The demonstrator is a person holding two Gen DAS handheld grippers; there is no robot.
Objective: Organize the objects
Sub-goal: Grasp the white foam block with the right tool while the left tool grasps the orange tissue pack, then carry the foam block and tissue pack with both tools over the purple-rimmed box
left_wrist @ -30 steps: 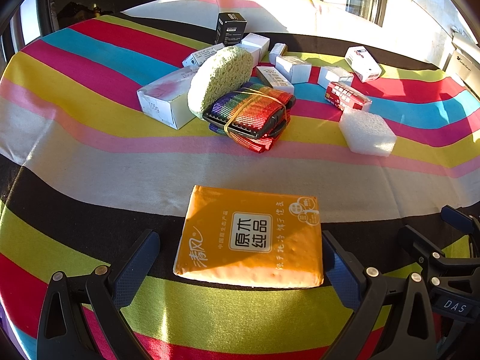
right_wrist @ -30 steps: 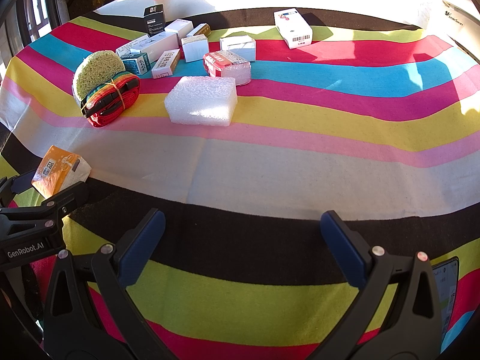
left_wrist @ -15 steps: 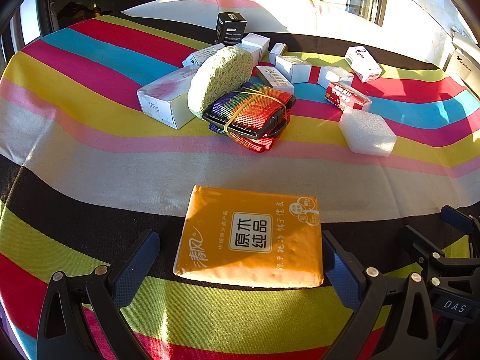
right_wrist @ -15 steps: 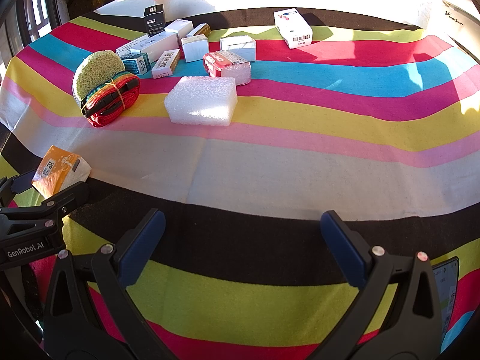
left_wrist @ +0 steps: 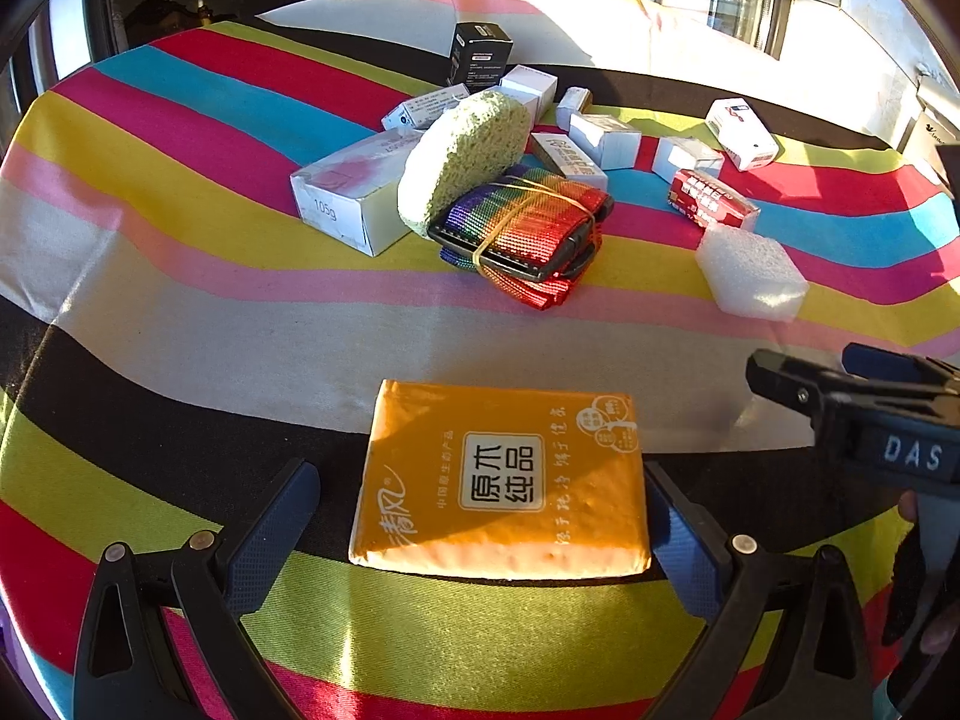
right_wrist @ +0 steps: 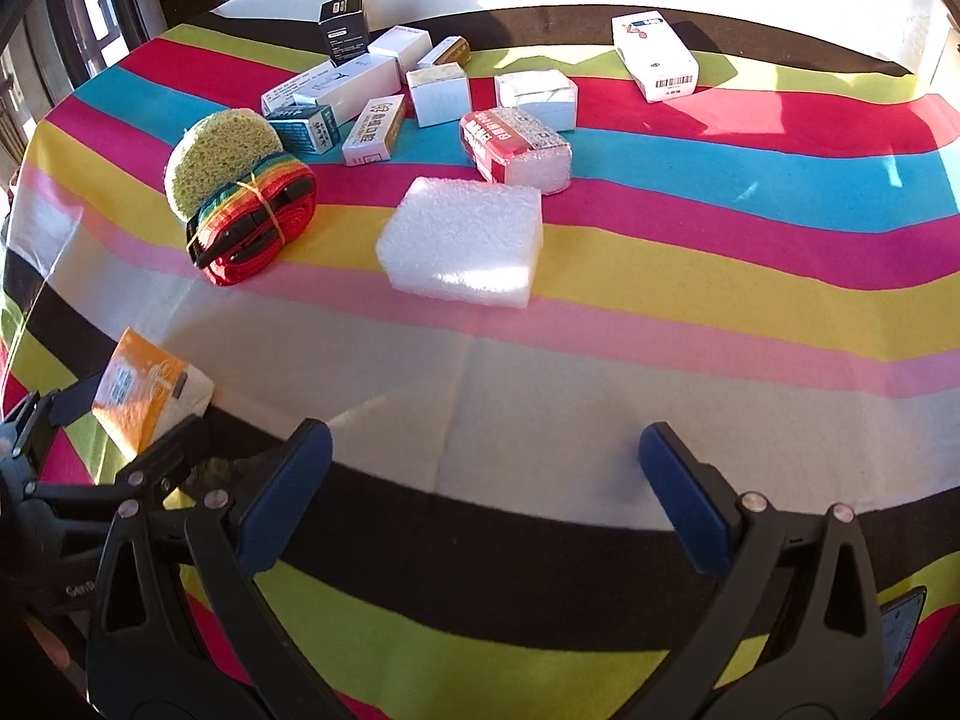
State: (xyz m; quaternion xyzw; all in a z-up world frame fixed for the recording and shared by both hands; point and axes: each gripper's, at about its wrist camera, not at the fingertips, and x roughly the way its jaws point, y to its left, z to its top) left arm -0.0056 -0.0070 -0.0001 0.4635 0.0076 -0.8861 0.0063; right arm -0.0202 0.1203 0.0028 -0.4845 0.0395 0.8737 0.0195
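An orange tissue pack (left_wrist: 504, 480) lies flat on the striped tablecloth (left_wrist: 180, 312), between the two fingers of my left gripper (left_wrist: 480, 516). That gripper is open; its right pad sits close to the pack's edge and the left pad stands apart. In the right wrist view the same tissue pack (right_wrist: 144, 390) shows at the far left beside the left gripper (right_wrist: 120, 474). My right gripper (right_wrist: 480, 456) is open over bare cloth with nothing between its fingers. A white foam block (right_wrist: 462, 240) lies beyond it. From the left wrist view, the right gripper (left_wrist: 840, 402) shows side-on at right.
Further back lie a green sponge (left_wrist: 462, 156) leaning on a rainbow strap bundle (left_wrist: 528, 228), a long white box (left_wrist: 354, 198), a red packet (right_wrist: 516, 144), several small white boxes (right_wrist: 438, 93) and a black box (right_wrist: 343, 27). Bright window light falls beyond the table's far edge.
My right gripper has moved forward and to the left, closer to the foam block and further into the left wrist view. The left gripper and tissue pack have stayed put.
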